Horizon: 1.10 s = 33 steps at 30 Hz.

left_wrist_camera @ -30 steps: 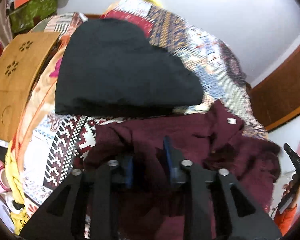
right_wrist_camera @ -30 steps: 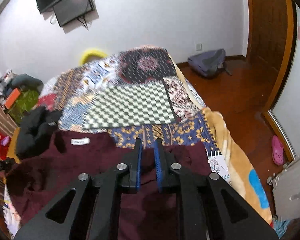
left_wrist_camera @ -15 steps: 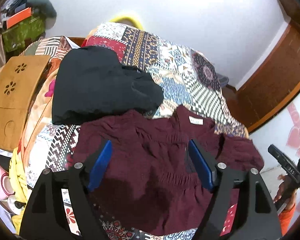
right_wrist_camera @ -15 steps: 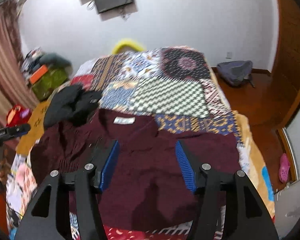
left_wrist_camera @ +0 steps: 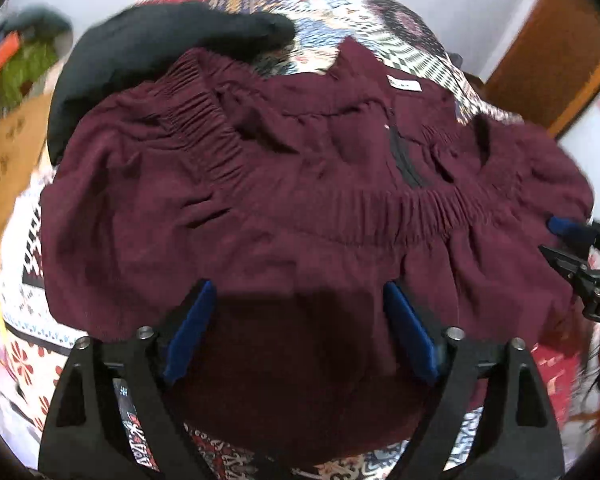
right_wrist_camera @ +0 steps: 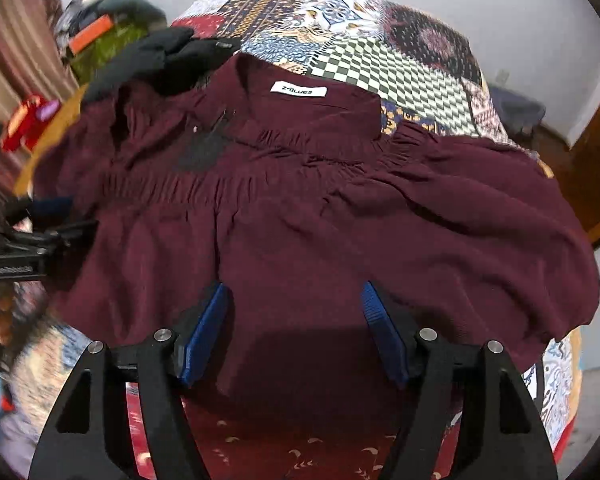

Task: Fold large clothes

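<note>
A large maroon garment with gathered elastic bands lies spread on a patchwork bedspread; it also shows in the right wrist view, collar label facing up. My left gripper is open and empty just above its near hem. My right gripper is open and empty over the near hem too. The right gripper also shows at the right edge of the left wrist view.
A black garment lies at the far left, partly under the maroon one. A wooden board is at the bed's left side. A wooden door stands to the right. Cluttered items sit at the far left.
Both grippers were shut on the maroon garment a second ago; they opened, let it go, and it now lies spread flat. Both cameras have dipped closer to the cloth.
</note>
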{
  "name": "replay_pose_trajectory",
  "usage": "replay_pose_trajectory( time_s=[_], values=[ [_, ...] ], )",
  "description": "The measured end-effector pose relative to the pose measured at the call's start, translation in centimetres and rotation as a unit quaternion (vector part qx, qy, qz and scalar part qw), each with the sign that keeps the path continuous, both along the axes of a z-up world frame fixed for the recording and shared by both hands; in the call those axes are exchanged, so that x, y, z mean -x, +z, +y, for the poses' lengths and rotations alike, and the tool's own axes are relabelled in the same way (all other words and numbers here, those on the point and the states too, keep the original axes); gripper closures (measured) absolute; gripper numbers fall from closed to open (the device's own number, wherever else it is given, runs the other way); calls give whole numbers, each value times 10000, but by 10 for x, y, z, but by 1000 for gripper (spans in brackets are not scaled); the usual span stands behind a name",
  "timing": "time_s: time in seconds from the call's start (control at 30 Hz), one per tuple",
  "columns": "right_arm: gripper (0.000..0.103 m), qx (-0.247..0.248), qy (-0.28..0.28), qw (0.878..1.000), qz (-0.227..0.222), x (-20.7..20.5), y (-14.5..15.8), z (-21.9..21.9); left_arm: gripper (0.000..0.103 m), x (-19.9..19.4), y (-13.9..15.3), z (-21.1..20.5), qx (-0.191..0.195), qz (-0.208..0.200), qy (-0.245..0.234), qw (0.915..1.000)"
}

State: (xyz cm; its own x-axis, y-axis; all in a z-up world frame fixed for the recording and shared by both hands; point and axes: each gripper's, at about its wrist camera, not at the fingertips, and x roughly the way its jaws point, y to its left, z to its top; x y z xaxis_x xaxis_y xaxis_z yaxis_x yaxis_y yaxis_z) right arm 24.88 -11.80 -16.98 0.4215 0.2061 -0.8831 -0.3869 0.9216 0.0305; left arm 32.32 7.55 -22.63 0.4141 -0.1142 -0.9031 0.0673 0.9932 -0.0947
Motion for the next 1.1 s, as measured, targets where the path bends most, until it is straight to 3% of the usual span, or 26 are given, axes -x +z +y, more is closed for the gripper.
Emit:
replay_pose_trajectory(
  time_s=[0.1,0.2,0.33,0.53,0.67,0.87,1.0,1.1],
  values=[
    [35,204,29,9998,-32,2,2,4,10,4,-1,-8,-218,-103,-34,9997],
    [35,189,-50,9998,85,1,5,2,10,5,5,-3,-57,-66,-8,10000],
    [35,11,-133,9998,161,1,15,1,10,12,26,11,24,-322,201,9993],
    [35,-187,-59,9998,-37,6,31,15,10,32,54,67,574,-702,1047,9904],
    [35,-204,101,9996,-179,8,38,29,10,45,54,105,1071,-728,1681,9772],
    [35,-267,197,9994,-128,9,35,38,10,55,20,126,2012,-292,2038,9577],
    [35,-339,184,9992,-89,11,36,37,10,49,-13,129,3072,77,2181,9263],
    [35,-390,122,9991,-114,11,39,33,10,37,-33,129,3497,186,2332,9072]
  ],
)
